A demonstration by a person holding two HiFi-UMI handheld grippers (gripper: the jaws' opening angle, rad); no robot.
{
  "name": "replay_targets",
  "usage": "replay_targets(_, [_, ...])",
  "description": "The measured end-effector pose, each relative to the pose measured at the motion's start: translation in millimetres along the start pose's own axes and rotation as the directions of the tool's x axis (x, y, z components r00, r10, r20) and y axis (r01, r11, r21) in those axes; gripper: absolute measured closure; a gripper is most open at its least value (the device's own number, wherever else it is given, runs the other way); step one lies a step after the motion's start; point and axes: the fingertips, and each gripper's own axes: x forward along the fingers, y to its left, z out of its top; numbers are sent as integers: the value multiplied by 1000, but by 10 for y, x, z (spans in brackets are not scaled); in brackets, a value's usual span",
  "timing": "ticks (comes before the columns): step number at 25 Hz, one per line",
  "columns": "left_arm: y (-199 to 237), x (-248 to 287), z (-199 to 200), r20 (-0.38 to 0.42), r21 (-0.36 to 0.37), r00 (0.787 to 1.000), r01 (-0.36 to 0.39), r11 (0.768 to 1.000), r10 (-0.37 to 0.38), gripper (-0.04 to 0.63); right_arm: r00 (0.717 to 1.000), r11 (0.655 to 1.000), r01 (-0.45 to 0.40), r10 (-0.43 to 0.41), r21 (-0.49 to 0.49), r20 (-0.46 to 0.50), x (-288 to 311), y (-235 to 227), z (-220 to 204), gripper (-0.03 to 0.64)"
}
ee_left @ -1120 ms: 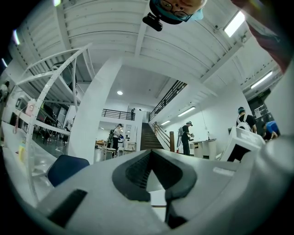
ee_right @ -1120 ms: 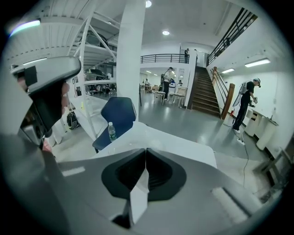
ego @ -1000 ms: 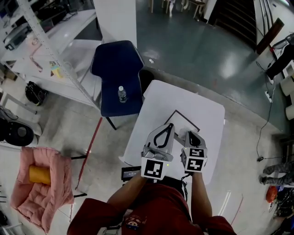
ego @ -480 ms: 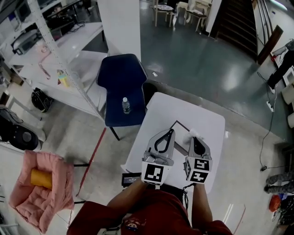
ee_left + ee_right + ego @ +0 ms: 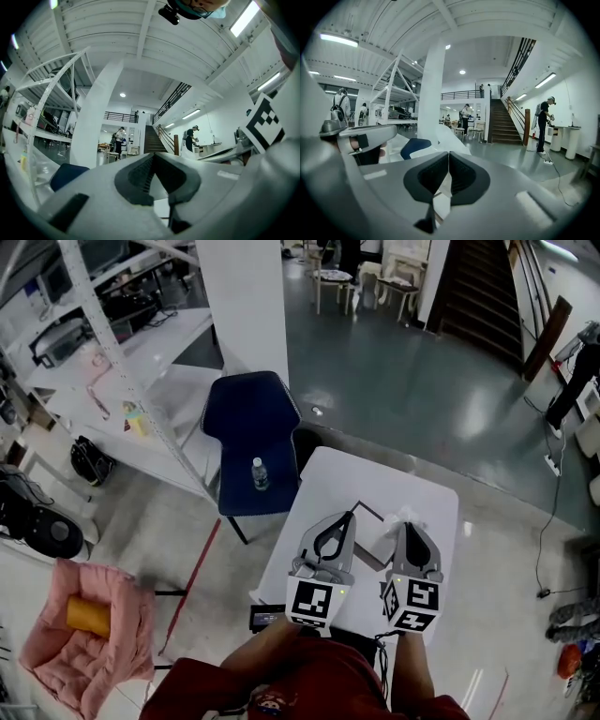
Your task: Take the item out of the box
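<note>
The white square table (image 5: 349, 474) fills the middle of the head view. Most of its near half is covered by the two tongs and the person's red-sleeved arms (image 5: 281, 679), which the bottom edge cuts off.

The left gripper (image 5: 351, 516) points toward 12 o'clock. In its own view, the left gripper's (image 5: 152, 155) tips meet at the far end. Only bare table shows through the loop behind them, so it is closed and empty.

The right gripper (image 5: 405, 525) sits at 3 o'clock of the left one. Its jaws are pressed together in the right gripper view (image 5: 448, 153).

A thin, crumpled white item (image 5: 405, 513) stands right at those tips, and it rises as a pale pointed shape (image 5: 452, 138) just past them. It looks pinched there, though I cannot tell what it is or what it is made of.

Little of the flat dark-rimmed box (image 5: 371, 512) is visible. One corner edge shows between the two tongs, and the rest is behind them. I cannot tell whether the white item has cleared the box.

A dark blue plastic chair (image 5: 248, 427) stands at 10 o'clock of the table, with a small clear water bottle (image 5: 260, 474) upright on its seat. A small dark device (image 5: 267, 618) hangs at the table's 7 o'clock edge, too small to identify.
</note>
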Motion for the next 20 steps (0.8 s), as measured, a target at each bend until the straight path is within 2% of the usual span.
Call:
replay_targets(4, [-57, 15, 121, 15, -22, 1000, 14, 1000, -14, 592, 999, 1000, 5, -5, 7, 43, -48, -35, 121, 611])
replay_targets(13, [-144, 147, 322, 44, 16, 999, 9, 1000, -10, 592, 981, 999, 28, -36, 45, 188, -203, -215, 521, 611])
replay_targets(20, [-275, 223, 379, 58, 44, 997, 42, 998, -44, 592, 958, 996, 87, -77, -23, 276, -347, -233, 716, 609])
